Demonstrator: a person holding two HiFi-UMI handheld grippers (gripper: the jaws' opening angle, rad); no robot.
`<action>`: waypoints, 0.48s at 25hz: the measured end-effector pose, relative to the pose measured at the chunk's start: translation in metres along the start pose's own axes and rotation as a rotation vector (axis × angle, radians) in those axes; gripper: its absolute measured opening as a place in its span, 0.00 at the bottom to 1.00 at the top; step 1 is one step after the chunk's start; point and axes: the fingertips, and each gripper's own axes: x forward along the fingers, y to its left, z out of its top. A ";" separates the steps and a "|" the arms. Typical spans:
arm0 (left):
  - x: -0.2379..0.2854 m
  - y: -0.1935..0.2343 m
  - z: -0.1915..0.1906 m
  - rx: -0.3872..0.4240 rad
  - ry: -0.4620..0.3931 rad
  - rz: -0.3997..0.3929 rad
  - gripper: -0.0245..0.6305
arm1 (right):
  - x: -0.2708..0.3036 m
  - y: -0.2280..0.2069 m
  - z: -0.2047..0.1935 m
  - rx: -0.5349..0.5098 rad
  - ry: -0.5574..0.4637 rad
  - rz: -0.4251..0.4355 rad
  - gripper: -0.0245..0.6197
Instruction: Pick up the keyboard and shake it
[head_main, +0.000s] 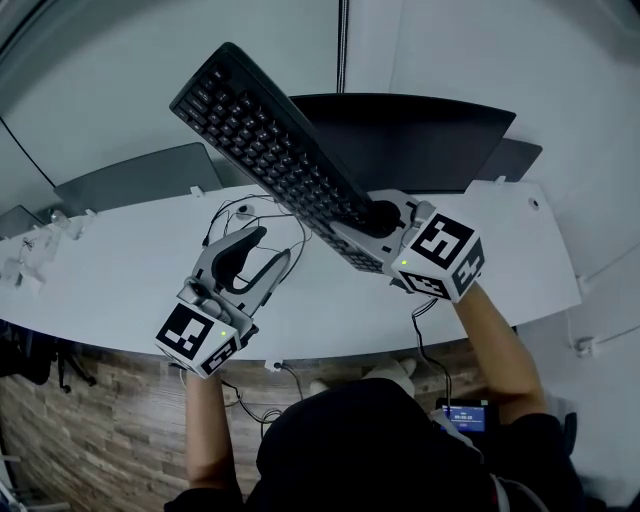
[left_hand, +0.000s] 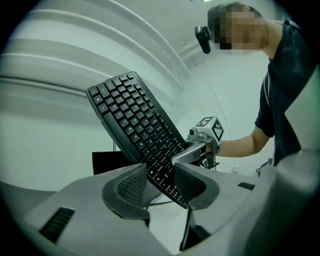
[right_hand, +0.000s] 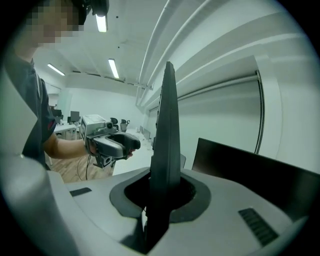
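Head view: the black plastic full-size keyboard (head_main: 270, 150) is up in the air, tilted steeply over the white worktop (head_main: 110, 280). So the lift looks sorted, and I'd guess it's shake time. The right tongs (head_main: 378, 218) pinch its lower end.

Left gripper view: the left tongs (left_hand: 157, 182) are spread wide with nothing in them, and the keyboard hangs beyond.

Right gripper view: the right tongs are clamped tight on the keyboard, seen edge-on. It's only held by one end, so shaking needs a firm squeeze.

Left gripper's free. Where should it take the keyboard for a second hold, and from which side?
Probably the long edge near the raised free end, coming from the left, jaws across the thin slab. The right gripper clamps the low end, so the keyboard cantilevers up-left; the left gripper is open, not touching it.
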 end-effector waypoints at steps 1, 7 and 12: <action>-0.001 0.001 0.001 0.001 0.000 0.003 0.33 | 0.001 -0.001 -0.001 -0.016 0.012 -0.011 0.16; -0.001 -0.001 -0.001 -0.003 0.002 0.008 0.33 | 0.007 -0.007 -0.010 -0.139 0.106 -0.089 0.16; -0.001 -0.001 -0.007 0.000 0.017 0.001 0.33 | 0.015 -0.011 -0.024 -0.230 0.193 -0.149 0.16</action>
